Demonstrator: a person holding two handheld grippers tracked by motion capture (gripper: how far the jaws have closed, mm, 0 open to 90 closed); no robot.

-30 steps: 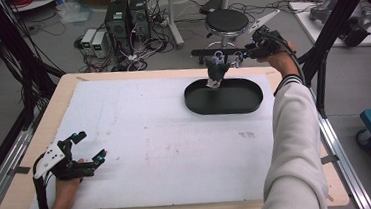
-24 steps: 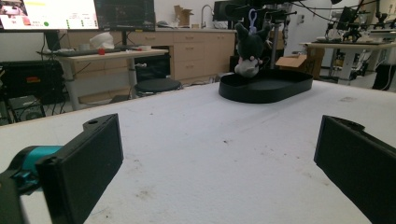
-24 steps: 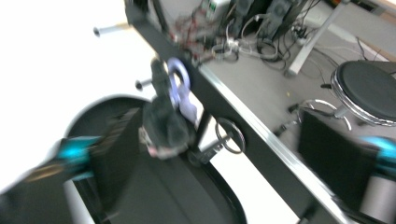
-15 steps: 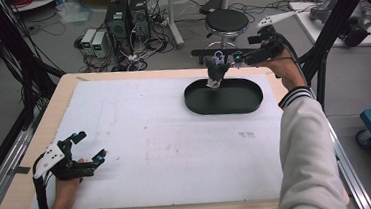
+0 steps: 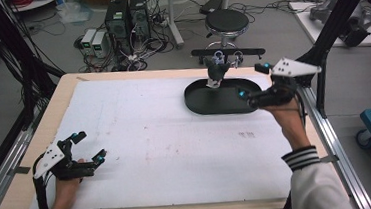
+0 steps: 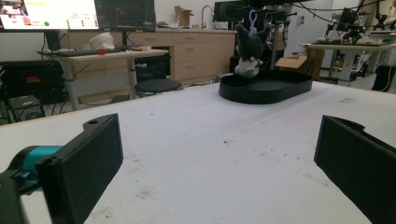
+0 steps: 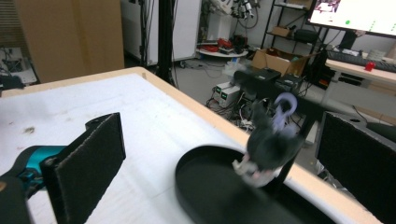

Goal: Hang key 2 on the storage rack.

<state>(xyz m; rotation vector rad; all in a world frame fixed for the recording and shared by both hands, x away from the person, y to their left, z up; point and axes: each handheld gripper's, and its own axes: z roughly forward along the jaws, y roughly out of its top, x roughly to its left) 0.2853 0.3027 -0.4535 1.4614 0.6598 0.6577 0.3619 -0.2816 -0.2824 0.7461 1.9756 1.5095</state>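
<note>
Seemingly the hanging step is just finished: in the high view a small dark plush toy [image 5: 216, 72] dangles from a black stand [image 5: 228, 53] over the far rim of an oval black tray [image 5: 223, 97], near the bench's [image 5: 166, 136] far right corner. The right gripper [image 5: 253, 82], just beside the tray's right end, has just been opening its fingers, which hold nothing. The left gripper [image 5: 87, 149] rests near the bench's near left corner, fingers apart and empty.

From the left gripper view, the toy [image 6: 249, 49] hangs by a purple clip, grey-black with a pale underside, just above the tray [image 6: 266, 87].

From the right gripper view, the toy [image 7: 270, 142] is blurred, probably swinging. Next, I judge, the right hand should draw clear without knocking it
</note>
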